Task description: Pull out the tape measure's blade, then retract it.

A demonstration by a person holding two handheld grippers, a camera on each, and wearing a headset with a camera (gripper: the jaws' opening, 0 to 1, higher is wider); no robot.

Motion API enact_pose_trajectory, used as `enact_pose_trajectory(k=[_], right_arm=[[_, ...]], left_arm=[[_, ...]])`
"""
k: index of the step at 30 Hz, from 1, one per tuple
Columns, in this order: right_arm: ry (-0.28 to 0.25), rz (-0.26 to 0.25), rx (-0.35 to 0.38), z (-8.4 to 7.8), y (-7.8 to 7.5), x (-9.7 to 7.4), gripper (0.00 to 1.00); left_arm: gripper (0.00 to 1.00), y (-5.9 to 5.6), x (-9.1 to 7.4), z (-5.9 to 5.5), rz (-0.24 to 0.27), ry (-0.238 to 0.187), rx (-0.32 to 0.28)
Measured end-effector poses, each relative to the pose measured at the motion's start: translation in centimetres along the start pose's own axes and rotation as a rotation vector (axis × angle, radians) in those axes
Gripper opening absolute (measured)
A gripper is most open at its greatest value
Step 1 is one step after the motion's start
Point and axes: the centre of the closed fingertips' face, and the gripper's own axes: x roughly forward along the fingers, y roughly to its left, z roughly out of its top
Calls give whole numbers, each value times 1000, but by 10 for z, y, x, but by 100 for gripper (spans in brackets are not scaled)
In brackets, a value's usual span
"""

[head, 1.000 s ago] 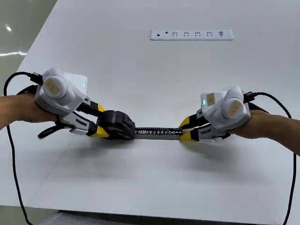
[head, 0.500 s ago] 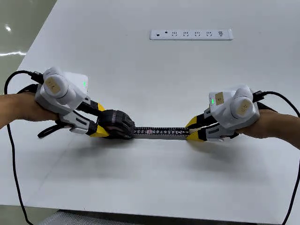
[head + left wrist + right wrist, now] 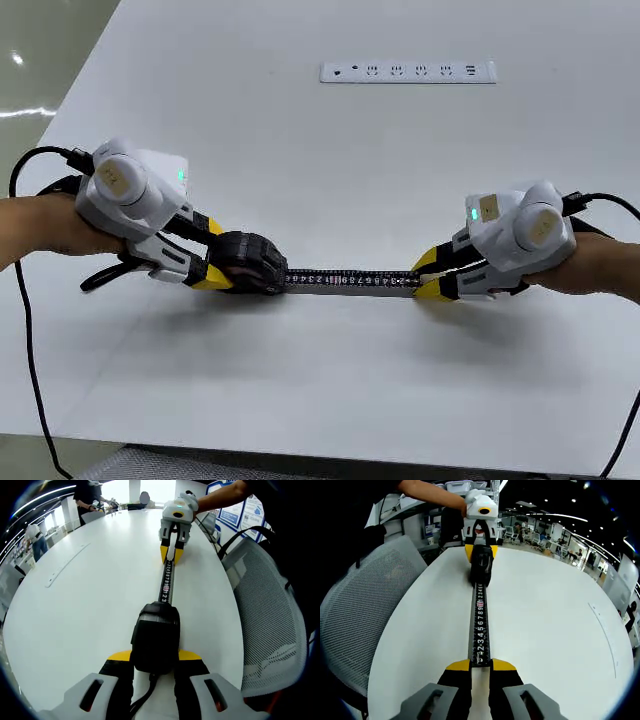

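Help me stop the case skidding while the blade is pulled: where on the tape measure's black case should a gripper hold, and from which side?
Take the case across its two broad flat sides, coming from the end opposite where the blade exits, in line with the blade. The left gripper holds it so; the pull then runs straight along its jaws, probably without twisting it.

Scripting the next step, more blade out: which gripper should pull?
Likely right. The right gripper is shut on the end of the blade; the left gripper clamps the tape measure case, so it should anchor.
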Motion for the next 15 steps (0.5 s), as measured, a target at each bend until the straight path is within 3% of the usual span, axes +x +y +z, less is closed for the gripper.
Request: enact_pose_trajectory(k=[15], right_arm=[[18, -13, 15, -17, 1, -16, 8]], left_arm=[[26, 0, 0, 0, -3, 3, -1]])
